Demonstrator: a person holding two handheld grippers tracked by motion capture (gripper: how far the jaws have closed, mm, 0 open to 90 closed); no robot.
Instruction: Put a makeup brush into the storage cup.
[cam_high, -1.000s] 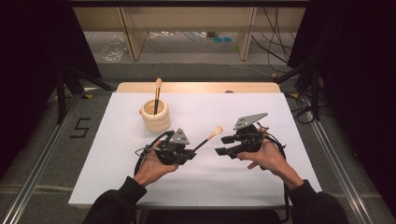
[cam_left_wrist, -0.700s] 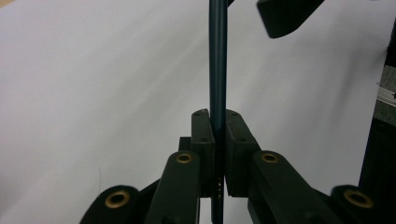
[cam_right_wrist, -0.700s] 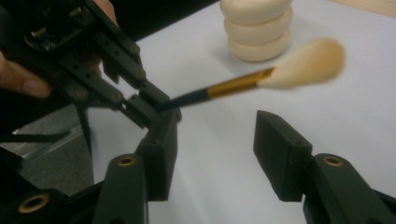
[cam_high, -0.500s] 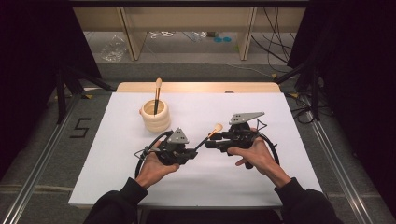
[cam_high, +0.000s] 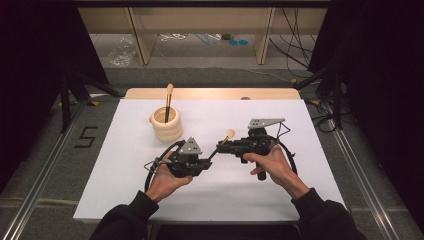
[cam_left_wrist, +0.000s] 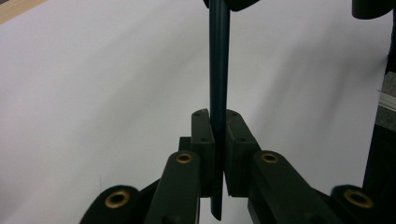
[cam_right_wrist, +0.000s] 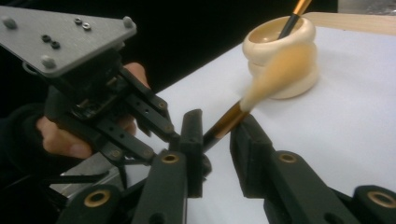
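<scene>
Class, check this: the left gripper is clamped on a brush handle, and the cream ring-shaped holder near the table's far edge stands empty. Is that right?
Not quite. The left gripper is indeed clamped on the brush handle, but the holder is not empty: a second brush stands in it, as the high view shows.

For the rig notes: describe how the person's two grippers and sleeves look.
Both the left gripper and right gripper are black, with flat rectangular jaw pads on linked arms with brass-coloured pivots. Each carries a grey three-cornered plate dotted with screws and trails a looping black cable. The person wears dark long sleeves, hands bare.
</scene>
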